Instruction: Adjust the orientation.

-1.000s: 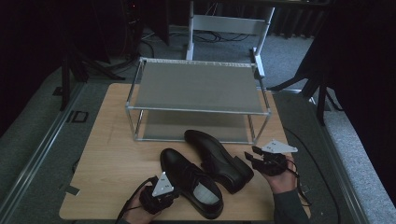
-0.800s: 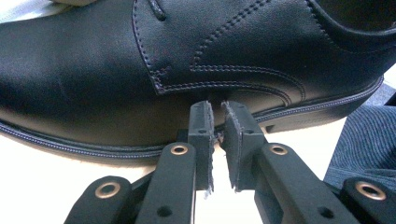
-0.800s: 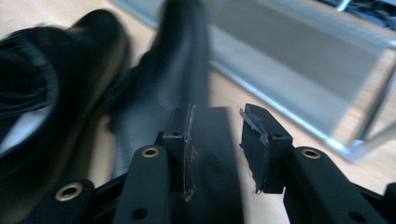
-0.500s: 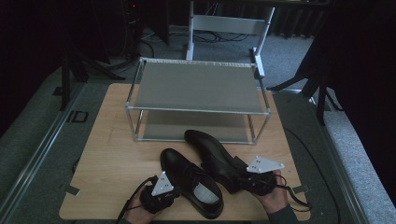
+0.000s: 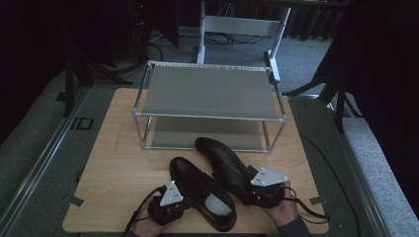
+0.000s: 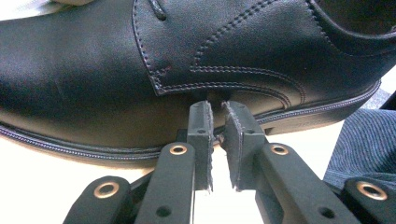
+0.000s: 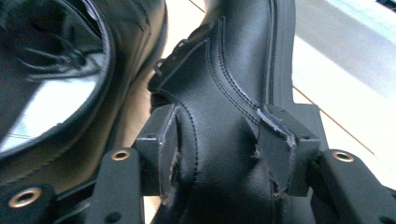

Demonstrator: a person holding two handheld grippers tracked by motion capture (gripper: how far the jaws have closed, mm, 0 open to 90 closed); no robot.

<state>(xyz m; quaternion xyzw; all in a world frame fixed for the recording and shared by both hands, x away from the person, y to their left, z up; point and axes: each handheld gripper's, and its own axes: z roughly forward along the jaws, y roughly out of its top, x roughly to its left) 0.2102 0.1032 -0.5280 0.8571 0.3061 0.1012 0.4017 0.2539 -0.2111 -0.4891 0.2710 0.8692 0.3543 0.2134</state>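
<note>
Two black leather shoes lie on the wooden table. The left shoe points away, and my left gripper sits at its outer side. Up close, that gripper stands open by a narrow slit with nothing in it, its tips against the shoe's side. The right shoe lies slanted, heel toward me. My right gripper straddles this heel. Its jaws have just been opening; the heel sits between the right gripper pads, close on both sides.
A two-tier metal rack stands behind the shoes on the far half of the table. The left shoe's opening lies right beside the right gripper. A white frame stands on the floor beyond the table.
My right gripper has moved left from beside the table's right edge onto the right shoe's heel. The left gripper and both shoes have stayed put.
</note>
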